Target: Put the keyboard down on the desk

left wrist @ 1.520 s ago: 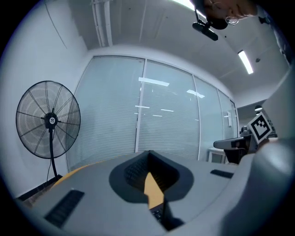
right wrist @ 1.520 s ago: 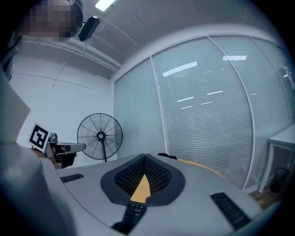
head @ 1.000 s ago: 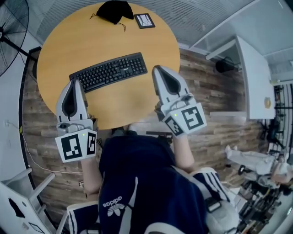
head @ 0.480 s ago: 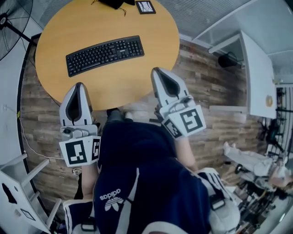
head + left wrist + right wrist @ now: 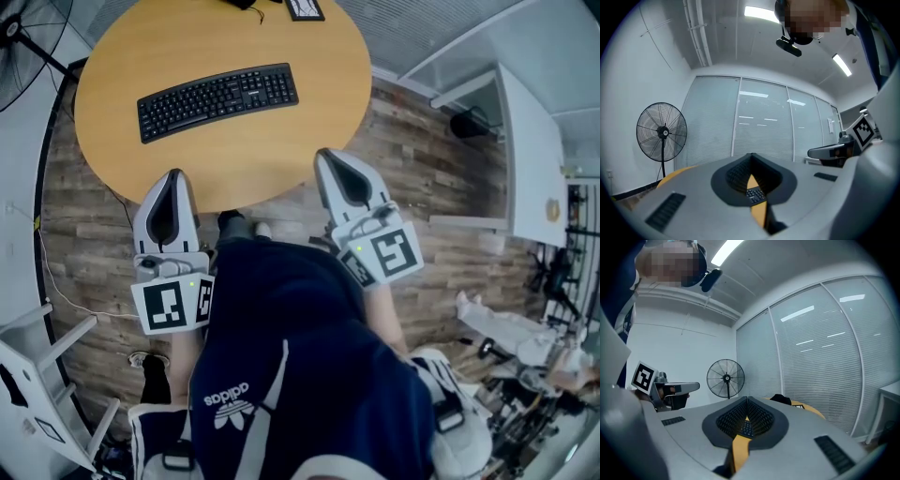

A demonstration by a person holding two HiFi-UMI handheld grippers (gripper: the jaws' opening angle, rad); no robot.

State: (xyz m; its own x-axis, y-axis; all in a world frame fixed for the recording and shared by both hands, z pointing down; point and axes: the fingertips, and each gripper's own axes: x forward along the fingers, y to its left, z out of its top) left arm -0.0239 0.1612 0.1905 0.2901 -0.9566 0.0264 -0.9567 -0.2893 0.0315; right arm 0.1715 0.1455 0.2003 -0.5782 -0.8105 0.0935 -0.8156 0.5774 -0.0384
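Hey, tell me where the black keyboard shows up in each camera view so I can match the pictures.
Head view: keyboard upper left, lying flat on the round wooden table.
Left gripper view: low centre, only a sliver of keys.
Right gripper view: low centre, a small dark patch of keys.
Shared landmark: the table, whose yellow top shows in both gripper views too.

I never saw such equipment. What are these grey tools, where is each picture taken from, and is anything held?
No robot: a person holds a two-jaw gripper in each hand. The head view looks down from the person's head at the left gripper, the right gripper and a round wooden table. Each gripper view comes from a camera riding on that gripper, looking along its jaws. A black keyboard lies on the table. Both grippers are shut and hold nothing.
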